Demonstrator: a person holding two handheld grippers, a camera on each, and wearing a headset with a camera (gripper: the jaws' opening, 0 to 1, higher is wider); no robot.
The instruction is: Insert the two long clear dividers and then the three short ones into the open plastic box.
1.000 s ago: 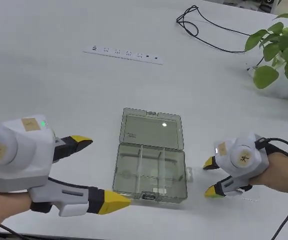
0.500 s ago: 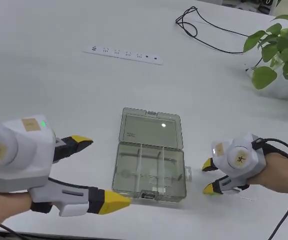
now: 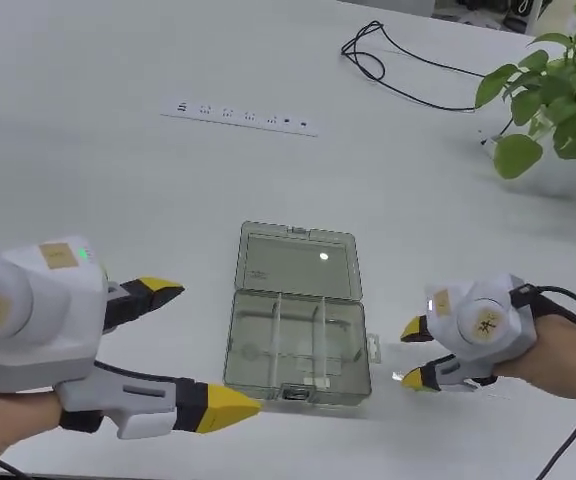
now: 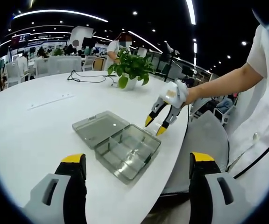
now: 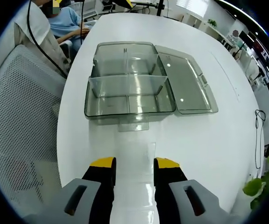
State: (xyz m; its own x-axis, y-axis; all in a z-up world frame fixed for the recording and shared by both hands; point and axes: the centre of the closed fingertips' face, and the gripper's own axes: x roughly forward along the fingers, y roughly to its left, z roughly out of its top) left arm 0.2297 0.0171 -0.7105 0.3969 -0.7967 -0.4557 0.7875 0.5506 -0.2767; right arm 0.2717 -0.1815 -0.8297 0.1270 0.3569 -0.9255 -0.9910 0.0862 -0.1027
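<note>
Dividers (image 5: pixel 127 86) faint in box (image 5: pixel 125 114), right gripper (image 5: pixel 134 162) unclear

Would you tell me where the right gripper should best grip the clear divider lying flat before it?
Probably across its two long edges, near the end closest to the right gripper, coming in low from the side away from the open box. The clear divider lies flat and thin on the table, lined up between the open jaws.
</note>
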